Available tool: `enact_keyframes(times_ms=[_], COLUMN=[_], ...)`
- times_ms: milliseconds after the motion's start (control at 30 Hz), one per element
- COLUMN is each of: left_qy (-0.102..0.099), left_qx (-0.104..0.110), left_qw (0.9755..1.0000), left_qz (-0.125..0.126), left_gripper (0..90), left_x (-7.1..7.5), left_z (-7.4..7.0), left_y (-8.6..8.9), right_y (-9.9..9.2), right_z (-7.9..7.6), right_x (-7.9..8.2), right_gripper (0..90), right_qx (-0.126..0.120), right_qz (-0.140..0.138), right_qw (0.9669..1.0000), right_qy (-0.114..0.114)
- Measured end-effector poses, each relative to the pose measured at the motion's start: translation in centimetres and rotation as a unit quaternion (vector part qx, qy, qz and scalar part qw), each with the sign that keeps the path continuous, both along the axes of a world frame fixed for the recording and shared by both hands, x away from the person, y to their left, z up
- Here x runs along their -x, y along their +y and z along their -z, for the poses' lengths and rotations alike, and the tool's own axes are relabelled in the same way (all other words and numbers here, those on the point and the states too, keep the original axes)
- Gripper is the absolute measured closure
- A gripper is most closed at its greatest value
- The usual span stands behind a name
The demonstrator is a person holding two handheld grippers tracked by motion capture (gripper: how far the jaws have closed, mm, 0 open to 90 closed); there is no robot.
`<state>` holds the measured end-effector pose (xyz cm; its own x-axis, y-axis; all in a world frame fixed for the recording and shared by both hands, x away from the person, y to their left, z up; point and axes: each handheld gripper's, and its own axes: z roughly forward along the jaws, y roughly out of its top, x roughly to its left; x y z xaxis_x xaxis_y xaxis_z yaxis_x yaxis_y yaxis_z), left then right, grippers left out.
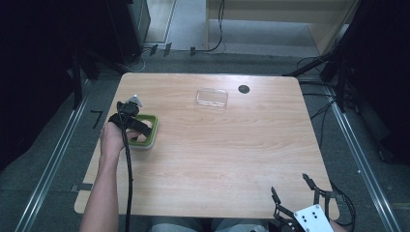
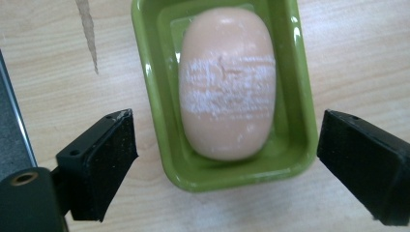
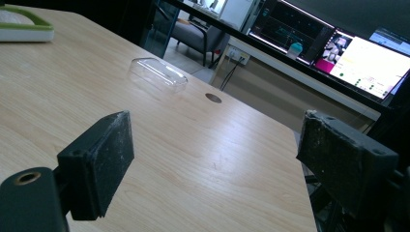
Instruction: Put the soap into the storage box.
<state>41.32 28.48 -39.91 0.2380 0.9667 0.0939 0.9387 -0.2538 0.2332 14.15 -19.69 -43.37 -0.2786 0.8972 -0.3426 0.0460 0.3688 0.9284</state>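
A peach-coloured bar of soap (image 2: 226, 82) lies in a green soap dish (image 2: 153, 87) on the wooden table. My left gripper (image 2: 225, 166) hangs above the dish with its jaws open, one on each side and clear of both dish and soap. From the high view the left gripper (image 1: 129, 112) sits over the green dish (image 1: 151, 131) at the table's left. My right gripper (image 1: 292, 187) rests open at the table's near right edge, nothing between its fingers (image 3: 99, 159). A clear plastic lid (image 1: 212, 97) lies at the far middle of the table, the same lid (image 3: 157, 73) ahead of the right gripper.
A dark round hole (image 1: 244, 89) marks the table (image 1: 217, 154) near its far edge, beside the lid. A black cable runs from the left gripper along the person's forearm (image 1: 104, 193). Monitors (image 3: 372, 58) stand beyond the table.
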Motion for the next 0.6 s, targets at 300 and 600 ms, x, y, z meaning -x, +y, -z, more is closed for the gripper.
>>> enact_keyframes(times_ms=[300, 600], left_qy=[0.012, 0.031], left_qx=[0.001, 0.002], left_qw=[0.9999, 0.9995], left_qz=[0.004, 0.009], left_gripper=[4.1, 2.5], left_x=[1.8, 3.8], left_z=[-0.4, 0.5], left_y=[0.1, 0.2], right_y=[0.1, 0.1], right_z=[0.0, 0.0], right_x=[0.0, 0.1], right_gripper=[13.1, 13.1], right_qx=[0.002, 0.0], right_qz=[-0.001, 0.0], right_qw=[1.0, 1.0], right_qy=[0.0, 0.0])
